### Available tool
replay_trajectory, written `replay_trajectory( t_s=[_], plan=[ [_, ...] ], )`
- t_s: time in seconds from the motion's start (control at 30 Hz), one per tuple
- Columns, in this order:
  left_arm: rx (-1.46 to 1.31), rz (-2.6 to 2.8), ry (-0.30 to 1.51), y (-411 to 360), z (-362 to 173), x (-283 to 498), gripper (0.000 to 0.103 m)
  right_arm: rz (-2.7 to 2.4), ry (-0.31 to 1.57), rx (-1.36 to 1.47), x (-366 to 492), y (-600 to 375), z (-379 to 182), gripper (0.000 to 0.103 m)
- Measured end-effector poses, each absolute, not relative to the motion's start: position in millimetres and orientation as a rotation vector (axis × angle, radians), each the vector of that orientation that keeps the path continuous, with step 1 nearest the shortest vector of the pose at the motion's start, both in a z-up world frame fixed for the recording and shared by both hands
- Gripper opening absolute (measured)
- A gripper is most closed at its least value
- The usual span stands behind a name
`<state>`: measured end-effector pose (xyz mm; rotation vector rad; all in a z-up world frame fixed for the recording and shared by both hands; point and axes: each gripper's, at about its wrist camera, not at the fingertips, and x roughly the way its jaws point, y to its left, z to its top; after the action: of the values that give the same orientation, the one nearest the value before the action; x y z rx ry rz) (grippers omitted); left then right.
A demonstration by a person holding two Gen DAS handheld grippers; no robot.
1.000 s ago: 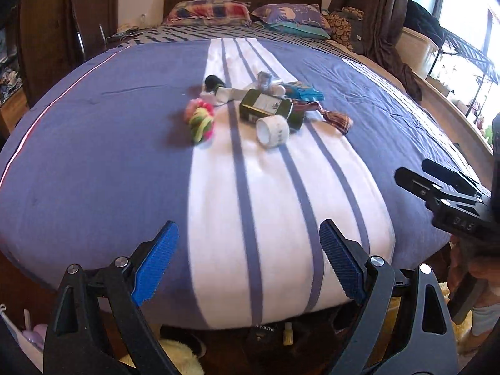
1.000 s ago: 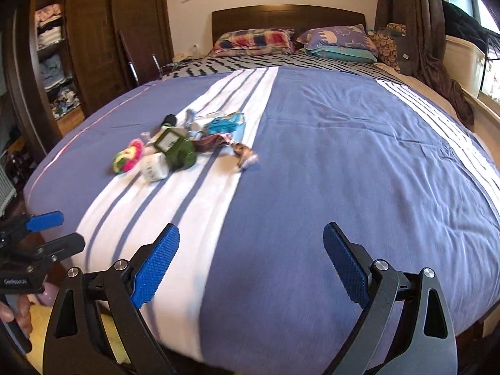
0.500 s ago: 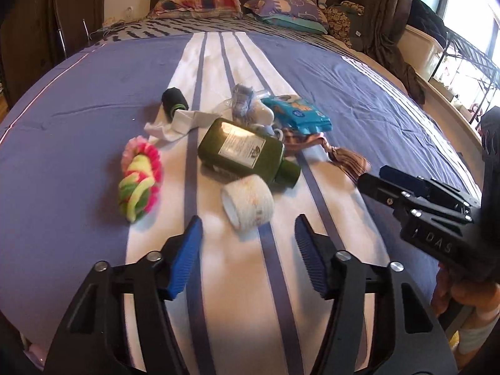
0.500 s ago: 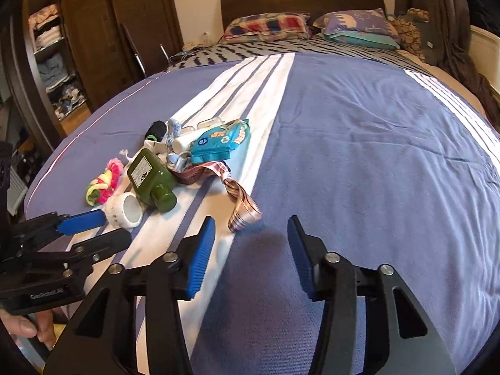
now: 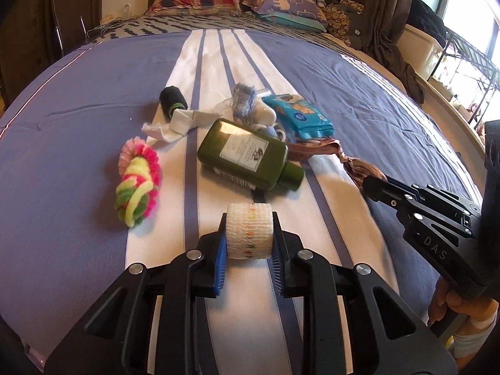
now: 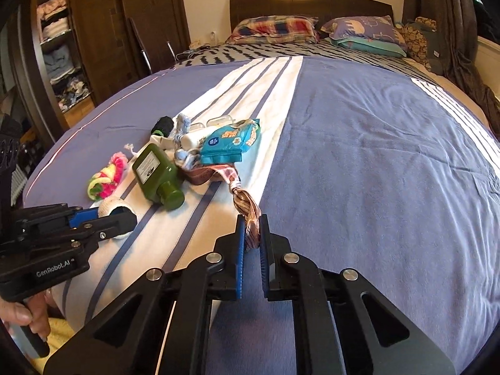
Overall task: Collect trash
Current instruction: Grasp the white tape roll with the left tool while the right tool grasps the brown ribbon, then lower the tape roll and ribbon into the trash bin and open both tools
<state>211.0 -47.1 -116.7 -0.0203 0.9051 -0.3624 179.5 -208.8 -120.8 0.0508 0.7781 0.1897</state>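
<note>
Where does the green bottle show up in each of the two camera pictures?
Left wrist view: the green bottle lies at centre, cap toward the lower right, just beyond the white roll.
Right wrist view: the bottle lies left of centre, cap toward the lower right.
Shared landmark: the blue packet, lying past the bottle in both.

Glossy green plastic bottle (image 5: 247, 154), soft cloth bedspread (image 5: 78, 100) (matt, creased)

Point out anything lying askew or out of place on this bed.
The green bottle lies toppled on its side across the white stripes, amid scattered clutter: crumpled tissue, a blue wipes packet. Nothing looks spilled.
</note>
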Motion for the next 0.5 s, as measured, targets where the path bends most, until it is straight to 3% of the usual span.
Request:
replay_trajectory(
  t_s=[0.5],
  plan=[
    [-0.030,-0.397,0.859,-36.5,-93.3,101.7,0.023,0.141,0.712,0.056,72.4,-217.9,-94.0,0.009]
  ],
)
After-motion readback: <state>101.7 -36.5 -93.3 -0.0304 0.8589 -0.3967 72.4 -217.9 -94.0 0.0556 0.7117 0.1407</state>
